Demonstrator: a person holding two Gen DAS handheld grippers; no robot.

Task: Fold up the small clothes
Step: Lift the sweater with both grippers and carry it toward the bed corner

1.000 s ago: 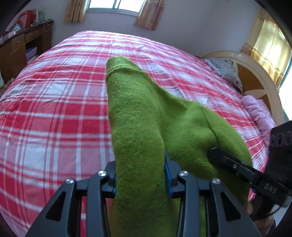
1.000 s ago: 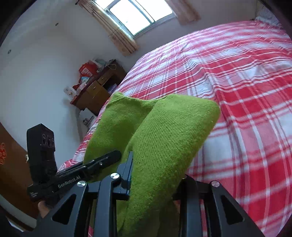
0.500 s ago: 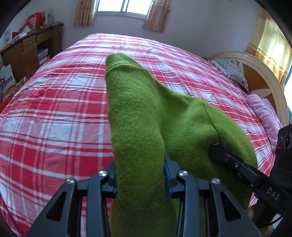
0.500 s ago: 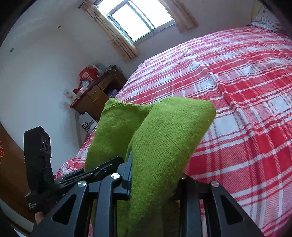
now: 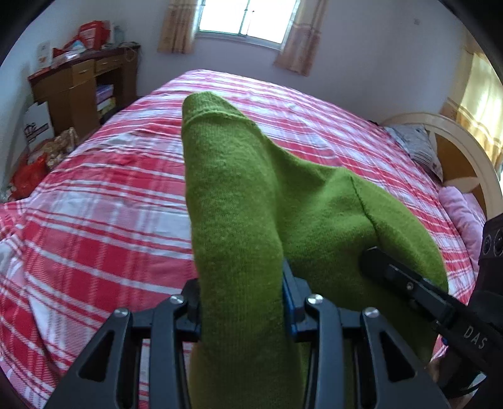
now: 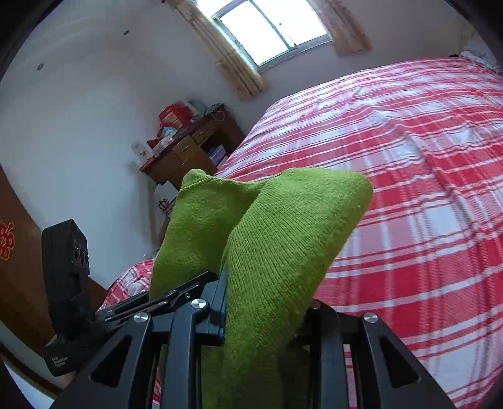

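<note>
Green knitted garment (image 5: pixel 251 201) fills the middle of both wrist views, lifted clear of the red and white plaid bedspread (image 5: pixel 94 201) that stretches behind and beneath it. In the left wrist view the left gripper (image 5: pixel 240 302) sits at the bottom centre of the frame, its jaws clamped on a thick fold of the knit, the blue-edged pads pressed against the cloth on either side; from that grip one tube of fabric rises toward the upper centre and ends in a hemmed edge, while a broader part spreads toward the right of the frame. The right gripper (image 5: pixel 371 261) enters that view from the lower right as a dark finger lying against the spread part of the knit. In the right wrist view the right gripper (image 6: pixel 267 305) occupies the bottom centre, and its jaws are likewise closed on a fold of the same garment (image 6: pixel 283 236), which stands up from the grip and bends over to the right in a rounded end. The left gripper (image 6: pixel 182 286) shows at the lower left of that view, pinching the neighbouring fold. A wooden desk (image 5: pixel 78 85) piled with red packages stands at the upper left of the left wrist view, a bright window (image 5: pixel 248 19) with curtains at the top centre, and a curved headboard (image 5: pixel 456 148) with pillows at the right edge.
</note>
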